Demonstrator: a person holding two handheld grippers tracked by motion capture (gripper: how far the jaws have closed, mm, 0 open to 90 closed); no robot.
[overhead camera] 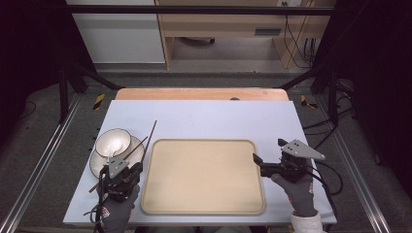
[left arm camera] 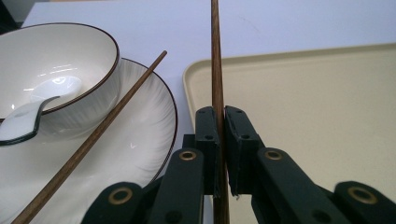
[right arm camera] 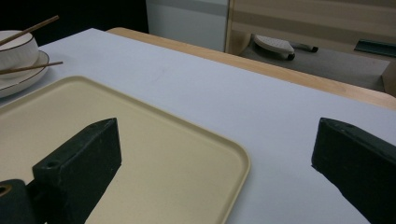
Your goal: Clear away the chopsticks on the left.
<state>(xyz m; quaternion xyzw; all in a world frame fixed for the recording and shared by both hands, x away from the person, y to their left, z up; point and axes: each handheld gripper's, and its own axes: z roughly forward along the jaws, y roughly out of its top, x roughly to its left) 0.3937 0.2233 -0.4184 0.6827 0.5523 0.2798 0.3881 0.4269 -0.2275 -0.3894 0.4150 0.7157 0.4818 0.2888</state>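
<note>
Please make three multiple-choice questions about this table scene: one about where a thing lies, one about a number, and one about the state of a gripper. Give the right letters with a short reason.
1. Where does the spoon lie?
A. in the bowl
B. on the tray
C. on the bare table

2. How many chopsticks are there?
A. one
B. two
C. four

3. What is the left gripper doing?
A. standing open
B. shut on the spoon
C. shut on a chopstick

Answers:
1 A, its white handle rests over the bowl's rim.
2 B, one is clamped and the other chopstick leans on the plate.
3 C, the fingers press the stick from both sides.
</note>
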